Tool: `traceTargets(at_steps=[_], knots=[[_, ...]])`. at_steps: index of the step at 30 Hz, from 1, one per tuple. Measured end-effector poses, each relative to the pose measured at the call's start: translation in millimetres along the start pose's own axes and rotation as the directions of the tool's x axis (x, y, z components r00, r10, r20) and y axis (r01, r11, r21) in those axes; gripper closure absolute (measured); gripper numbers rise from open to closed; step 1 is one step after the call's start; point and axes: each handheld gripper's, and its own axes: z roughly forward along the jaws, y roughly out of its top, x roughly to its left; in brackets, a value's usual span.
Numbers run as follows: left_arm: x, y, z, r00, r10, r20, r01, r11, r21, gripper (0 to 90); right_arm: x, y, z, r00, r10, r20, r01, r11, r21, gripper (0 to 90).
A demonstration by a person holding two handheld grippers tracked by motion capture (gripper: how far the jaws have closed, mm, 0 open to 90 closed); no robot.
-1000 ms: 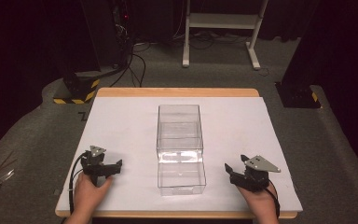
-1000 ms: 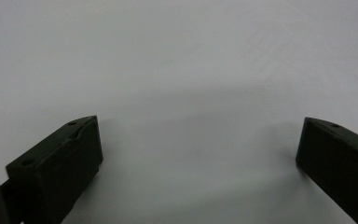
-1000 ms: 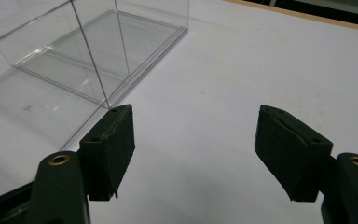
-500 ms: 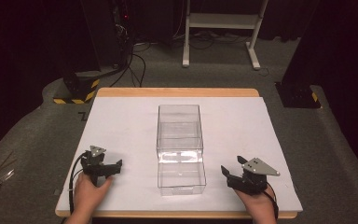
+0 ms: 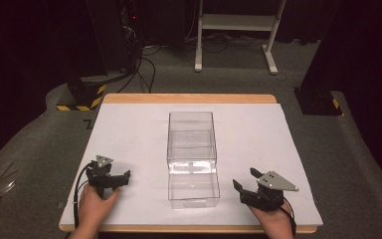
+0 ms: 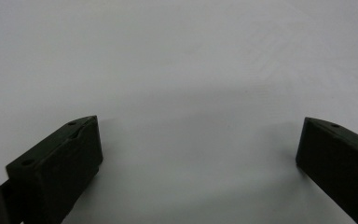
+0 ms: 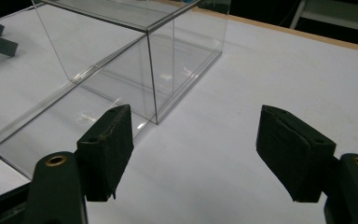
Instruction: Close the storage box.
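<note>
Where the near table edge is met by the person's hands, the left gripper (image 5: 110, 179) and the right gripper (image 5: 251, 188) are seen resting on the white table cover (image 5: 129, 129). Left jaws are held wide apart with nothing but bare cover between them. Right jaws are opening, and nothing is held between them. Just beyond the right gripper's left jaw, the clear plastic box (image 7: 135, 60) is seen, its low drawer-like front section lying ahead of that jaw without contact. Farther off, beyond the box, the wooden table rim (image 5: 189, 98) is visible.
</note>
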Motion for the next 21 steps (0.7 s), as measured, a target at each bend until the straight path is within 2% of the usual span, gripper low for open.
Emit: traceTargets(at_steps=[9,12,21], knots=[[0.0,-0.1,0.1,1.0000,0.000,0.000,0.000,1.0000,-0.002,0.5,8.5,4.6,-4.6,0.9995,-0.003,-0.033,0.002,1.000,-0.022,25.6],[0.0,-0.1,0.1,1.0000,-0.001,0.000,0.001,1.0000,-0.002,0.5,10.4,6.2,-5.8,0.9987,0.009,-0.051,-0.011,0.999,-0.032,23.0],[0.0,-0.1,0.1,1.0000,0.000,0.000,0.000,1.0000,-0.002,0.5,20.7,8.7,-5.8,0.9944,-0.001,-0.106,-0.003,0.999,-0.042,19.4]])
